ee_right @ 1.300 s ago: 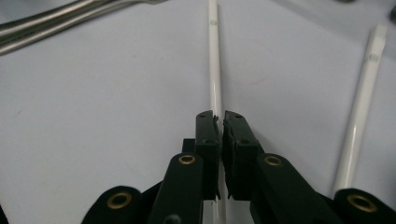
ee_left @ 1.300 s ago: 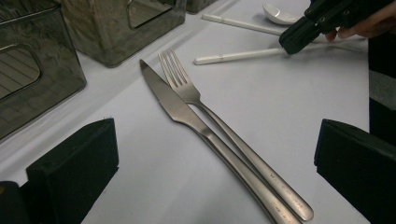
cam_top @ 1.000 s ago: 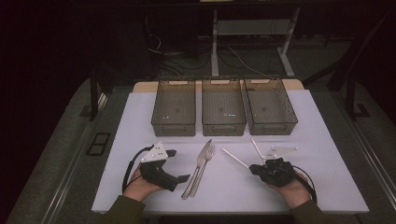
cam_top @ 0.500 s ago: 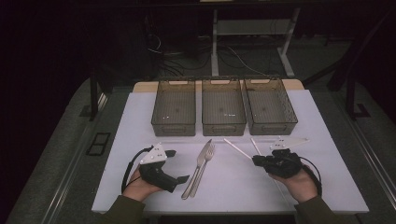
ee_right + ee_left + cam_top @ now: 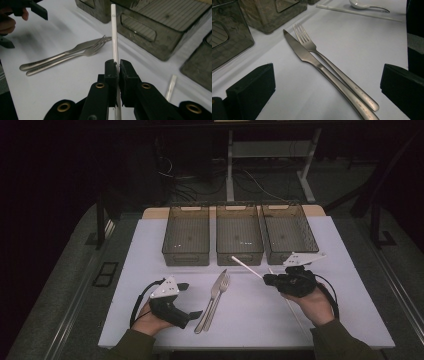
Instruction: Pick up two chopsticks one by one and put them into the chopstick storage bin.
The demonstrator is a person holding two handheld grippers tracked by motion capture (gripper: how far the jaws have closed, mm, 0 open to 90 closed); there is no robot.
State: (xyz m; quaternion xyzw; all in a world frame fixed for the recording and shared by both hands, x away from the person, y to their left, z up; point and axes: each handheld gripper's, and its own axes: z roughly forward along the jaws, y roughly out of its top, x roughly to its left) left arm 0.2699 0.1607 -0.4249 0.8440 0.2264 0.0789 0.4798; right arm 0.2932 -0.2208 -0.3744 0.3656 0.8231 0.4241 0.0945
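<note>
The right tongs [image 5: 266, 279] are clamped shut on a slim white plastic chopstick [image 5: 246, 267] — in the right gripper view the two black pads [image 5: 111, 72] pinch the stick [image 5: 115, 42] near its lower half, and its free end rises ahead of them, over the near wall of the middle smoky see-through plastic bin [image 5: 160, 27]. From the high view the stick slants away from the right tongs toward that bin [image 5: 239, 236] and is clear of the white bench [image 5: 250, 315].

A second white chopstick [image 5: 292, 307] lies flat on the bench just beneath and beside the right tongs; its end shows close to the right of the jaws in the right gripper view [image 5: 171, 87].

The left tongs [image 5: 192, 314] rest low on the bench with the jaws standing wide apart and nothing between them. In the left gripper view, a steel table knife [image 5: 312, 61] and a steel fork [image 5: 322, 56] lie side by side, touching along their handles, just ahead of the open jaws — between the two tongs when seen from above [image 5: 214, 297]. Farther ahead of the left tongs lies a spoon with a pale bowl [image 5: 362, 5].

Two more smoky bins stand beyond the tongs, one to the left [image 5: 185, 236] and one to the right [image 5: 290, 231] of the middle bin.
</note>
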